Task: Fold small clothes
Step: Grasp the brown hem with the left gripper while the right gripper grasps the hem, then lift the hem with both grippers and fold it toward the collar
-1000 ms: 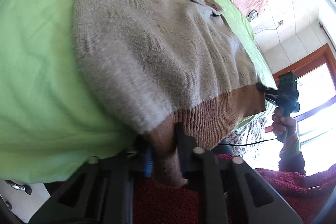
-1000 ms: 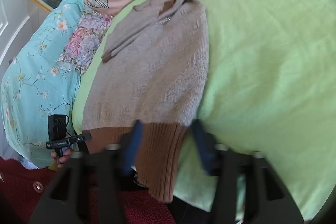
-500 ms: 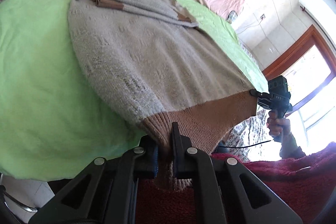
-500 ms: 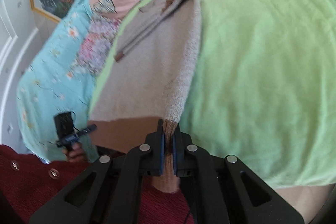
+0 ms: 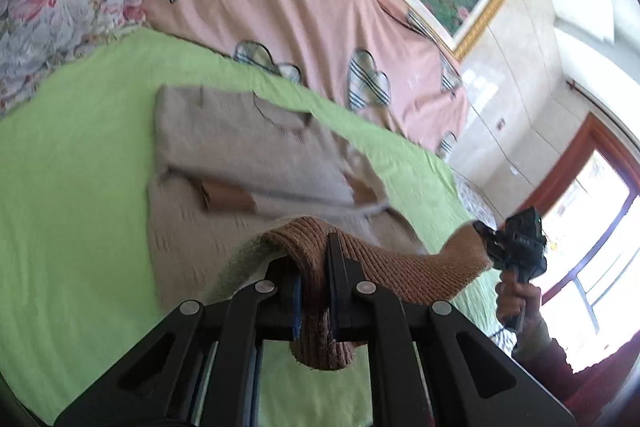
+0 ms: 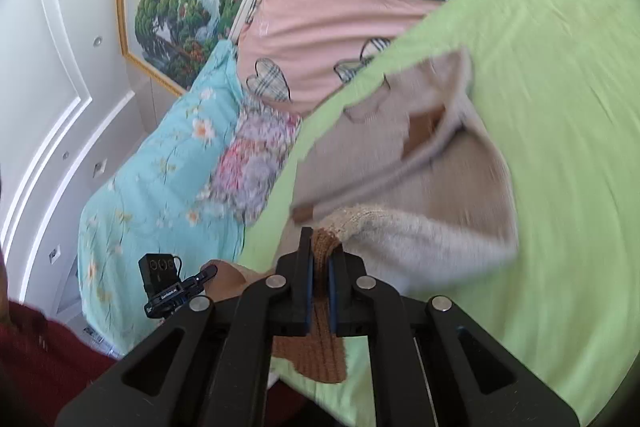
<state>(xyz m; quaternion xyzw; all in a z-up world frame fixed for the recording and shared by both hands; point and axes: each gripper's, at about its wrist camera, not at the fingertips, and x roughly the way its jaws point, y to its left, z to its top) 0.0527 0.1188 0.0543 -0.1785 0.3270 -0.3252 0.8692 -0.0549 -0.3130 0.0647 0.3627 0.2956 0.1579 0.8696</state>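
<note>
Both the left gripper (image 5: 314, 291) and right gripper (image 6: 319, 277) pinch the sweater's (image 5: 240, 147) brown ribbed hem (image 5: 400, 271) (raised, frame centre); open green bedsheet (image 5: 72, 187) lies at left.

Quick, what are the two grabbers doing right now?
Left gripper: shut on the brown ribbed hem of the beige knitted sweater.
Right gripper: shut on the same hem.

No text, brand, number or sign can be read in either view. A small white label sits on the left hand-held gripper (image 6: 176, 292) at the lower left of the right wrist view, but its letters are too small and blurred to make out.
</note>
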